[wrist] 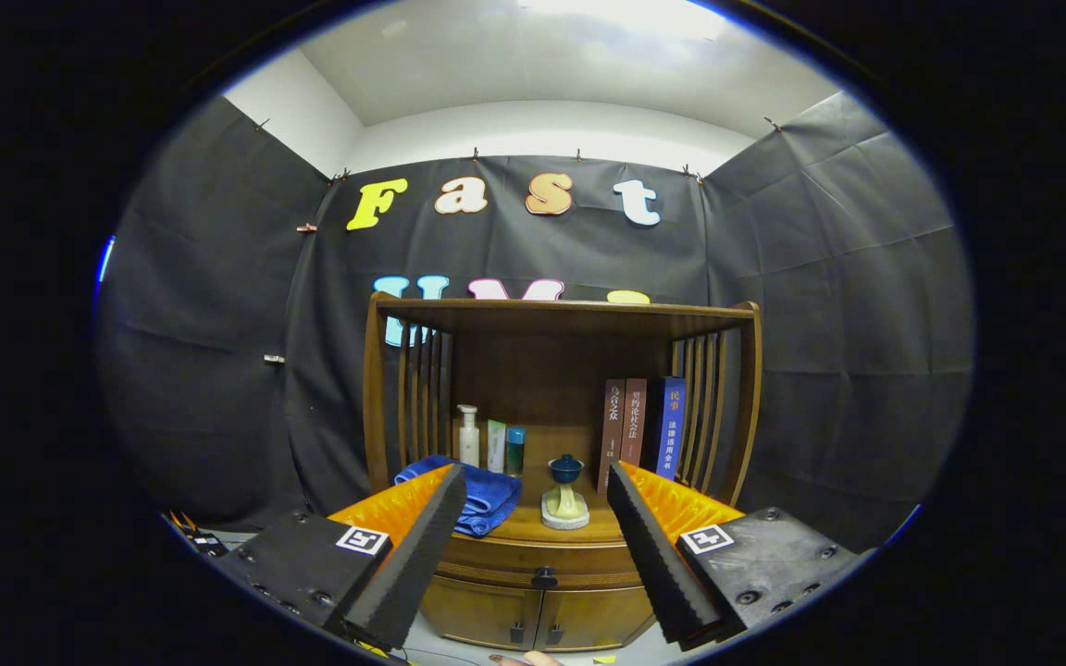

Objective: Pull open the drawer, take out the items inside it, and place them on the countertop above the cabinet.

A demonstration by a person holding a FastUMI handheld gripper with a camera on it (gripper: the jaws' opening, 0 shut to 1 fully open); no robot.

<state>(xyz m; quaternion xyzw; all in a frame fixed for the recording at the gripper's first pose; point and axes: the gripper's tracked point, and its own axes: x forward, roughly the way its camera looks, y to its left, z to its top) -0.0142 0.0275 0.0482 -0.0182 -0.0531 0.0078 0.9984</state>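
A brown wooden cabinet [551, 370] stands against the booth wall, straight ahead of my fingers. Its drawer [533, 562] is shut, with a small dark knob [544, 578] in the middle of its front. The countertop [524, 531] above the drawer carries a folded blue towel [487, 499] and a small green-and-blue lidded figurine [565, 495] on a pale base. My gripper [533, 499] is open, fingers wide apart, well short of the cabinet, with nothing between them. The knob lies between the fingers and below their tips.
At the back of the countertop stand a white pump bottle [468, 435], a pale tube [496, 446] and a teal jar [515, 450]. Three books [641, 427] lean at the right. Two small doors [533, 618] sit under the drawer. A fingertip [533, 659] shows at the bottom.
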